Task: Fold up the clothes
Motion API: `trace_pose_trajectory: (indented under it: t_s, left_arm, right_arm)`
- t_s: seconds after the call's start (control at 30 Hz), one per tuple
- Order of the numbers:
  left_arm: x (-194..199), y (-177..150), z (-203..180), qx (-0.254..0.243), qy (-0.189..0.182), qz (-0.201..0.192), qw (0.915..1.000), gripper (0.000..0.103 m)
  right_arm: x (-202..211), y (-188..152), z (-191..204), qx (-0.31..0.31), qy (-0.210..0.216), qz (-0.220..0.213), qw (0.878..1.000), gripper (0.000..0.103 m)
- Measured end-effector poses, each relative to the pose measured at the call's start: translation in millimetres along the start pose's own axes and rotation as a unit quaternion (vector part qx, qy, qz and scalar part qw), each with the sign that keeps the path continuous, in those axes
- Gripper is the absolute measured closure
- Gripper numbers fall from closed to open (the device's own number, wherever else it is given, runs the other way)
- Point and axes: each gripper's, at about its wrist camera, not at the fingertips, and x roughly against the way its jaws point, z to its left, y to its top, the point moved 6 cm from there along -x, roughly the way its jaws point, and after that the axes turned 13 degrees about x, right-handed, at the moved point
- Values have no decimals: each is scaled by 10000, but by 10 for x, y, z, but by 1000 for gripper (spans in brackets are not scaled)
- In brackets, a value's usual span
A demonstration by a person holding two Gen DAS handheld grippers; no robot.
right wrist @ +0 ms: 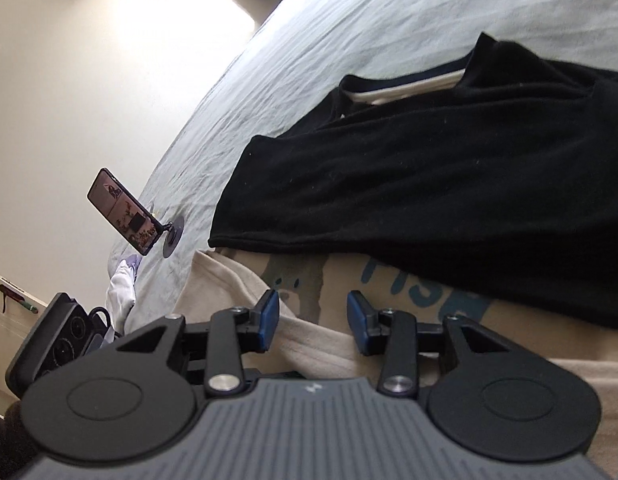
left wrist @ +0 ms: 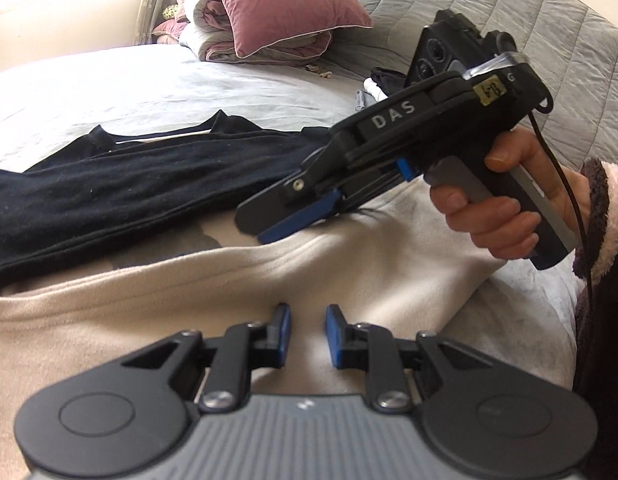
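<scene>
A wide bed covered in a pale grey sheet (left wrist: 121, 88) fills both wrist views, with a quilted grey headboard (left wrist: 489, 12) rising at one o'clock in the left wrist view. Across the bed lies a black garment (right wrist: 449, 184), spread flat, its neckline showing a pale inner band; in the left wrist view it stretches from nine o'clock toward the centre. Its near hem overlaps a beige garment (left wrist: 237, 284) printed with blue letters, which lies at the bottom of both views beneath the grippers. A pink pillow (left wrist: 285, 4) sits on folded bedding at twelve o'clock. The right gripper (left wrist: 265, 222), held in a hand (left wrist: 505, 208) with a fuzzy dark sleeve, points down at the beige garment from three o'clock, its blue-padded jaws spread with nothing between them. The left gripper (left wrist: 308, 332) hovers over the beige garment, jaws narrowly parted and empty. A phone on a stand (right wrist: 123, 212) stands at nine o'clock in the right wrist view.
</scene>
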Motion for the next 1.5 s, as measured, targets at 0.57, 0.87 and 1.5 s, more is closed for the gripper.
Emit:
trace_pose_trajectory:
  t_s: [0.57, 0.87, 1.5]
  left_arm:
    - [113, 125, 71, 311, -101, 186, 9993, 82]
    - [282, 462, 556, -262, 774, -113, 9966, 69]
    - [204, 147, 380, -1431, 1408, 94, 9796, 88]
  right_arm:
    - [450, -33, 195, 993, -769, 88, 9920, 59]
    - [524, -233, 198, 2329, -1703, 566, 9558, 56]
    - [269, -553, 399, 3629, -2662, 970, 8877, 82]
